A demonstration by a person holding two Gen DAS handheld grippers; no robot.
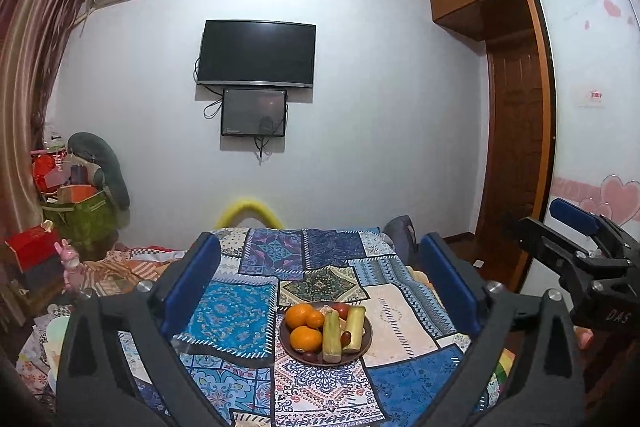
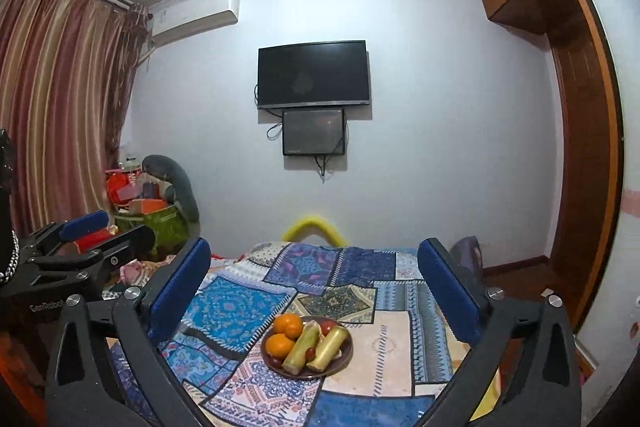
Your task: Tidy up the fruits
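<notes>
On patchwork tablecloth (image 1: 240,311), fruit plate (image 1: 362,353)

We cannot see all of the round brown plate (image 1: 366,345): the oranges and the pale green stalk pieces (image 1: 331,337) between our left fingers cover most of it. Small dark red fruits (image 1: 345,337) peek out between the stalks, too small for us to name. The patchwork blue cloth (image 1: 236,311) runs under our fingers and off the bottom edge. The other black gripper (image 1: 576,239), right of our right finger, is cut off there.
</notes>
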